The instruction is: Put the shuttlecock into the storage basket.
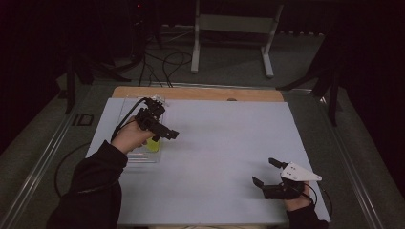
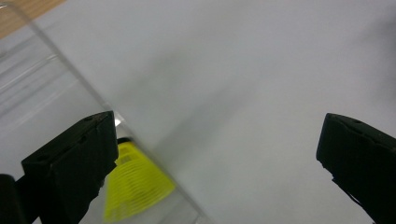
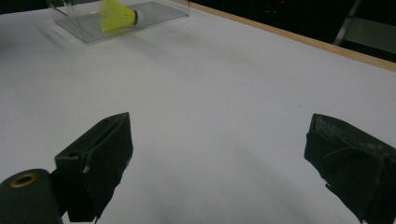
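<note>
A yellow shuttlecock [image 1: 153, 144] lies inside a clear plastic box [image 1: 125, 109] at the left of the white table sheet. My left gripper [image 1: 161, 130] hovers over the box's right side, open and holding nothing. Along its own jaws I see the shuttlecock [image 2: 135, 184] below the left jaw, behind the box's clear wall [image 2: 56, 79]. My right gripper [image 1: 264, 172] rests low near the front right of the sheet, open and empty. From the right gripper [image 3: 217, 158] the shuttlecock [image 3: 114, 16] shows far off in the box [image 3: 86, 25], lying on its side.
The white sheet [image 1: 224, 143] covers most of the table, with a wooden strip [image 1: 200, 93] along the far edge. Beyond the table stand a grey metal frame [image 1: 234, 38] and cables on the dark floor.
</note>
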Demonstrator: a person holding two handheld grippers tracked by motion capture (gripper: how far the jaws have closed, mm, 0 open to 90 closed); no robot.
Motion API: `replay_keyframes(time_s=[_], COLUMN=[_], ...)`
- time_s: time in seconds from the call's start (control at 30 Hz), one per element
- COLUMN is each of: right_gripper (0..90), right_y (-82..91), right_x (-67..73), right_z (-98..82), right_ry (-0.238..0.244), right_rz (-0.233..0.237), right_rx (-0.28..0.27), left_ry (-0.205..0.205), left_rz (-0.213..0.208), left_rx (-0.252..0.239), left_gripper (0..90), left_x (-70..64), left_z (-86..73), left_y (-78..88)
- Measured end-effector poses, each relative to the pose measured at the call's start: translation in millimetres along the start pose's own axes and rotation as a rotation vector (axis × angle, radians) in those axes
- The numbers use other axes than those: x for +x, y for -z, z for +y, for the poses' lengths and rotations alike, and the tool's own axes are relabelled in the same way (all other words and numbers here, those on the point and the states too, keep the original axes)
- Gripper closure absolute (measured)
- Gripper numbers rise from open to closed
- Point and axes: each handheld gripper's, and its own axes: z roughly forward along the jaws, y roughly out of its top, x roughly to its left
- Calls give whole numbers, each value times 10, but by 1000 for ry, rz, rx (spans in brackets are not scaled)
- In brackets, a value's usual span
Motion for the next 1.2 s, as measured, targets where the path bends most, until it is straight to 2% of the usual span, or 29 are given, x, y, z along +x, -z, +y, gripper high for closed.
replay_keyframes(time_s=[0.07,0.13,0.2,0.37,0.43,0.57,0.67,0.73,0.87,0.93,1.03,1.2], right_gripper=[80,80,80,80,80,80,80,80,80,80,80,80], right_y=[1,2,2,3,5,4,6,11,13,14,14,20], right_x=[0,-1,-2,-5,-2,-3,-4,-2,-2,-1,-2,2], right_z=[0,0,0,-2,1,-2,-3,-1,-1,0,-1,4], right_ry=[0,-1,-1,0,-1,0,-1,1,2,4,3,5], right_rz=[-1,0,0,2,1,2,2,1,1,1,1,0], right_rx=[0,0,-1,-1,1,-1,-2,-3,-3,-2,-2,-5], left_ry=[-27,-41,-68,-94,-116,-134,-139,-161,-188,-204,-207,-227], left_rz=[-12,-46,-56,-115,-106,-130,-130,-139,-144,-166,-189,-217], left_rx=[-19,-19,-29,-53,-54,-64,-73,-96,-103,-113,-126,-124], left_gripper=[0,0,0,0,0,0,0,0,0,0,0,0], left_x=[-34,-68,-113,-200,-245,-318,-361,-428,-502,-561,-604,-659], left_z=[9,21,26,38,36,36,36,36,31,10,-29,-124], left_y=[-14,-37,-59,-108,-135,-181,-199,-209,-215,-230,-269,-361])
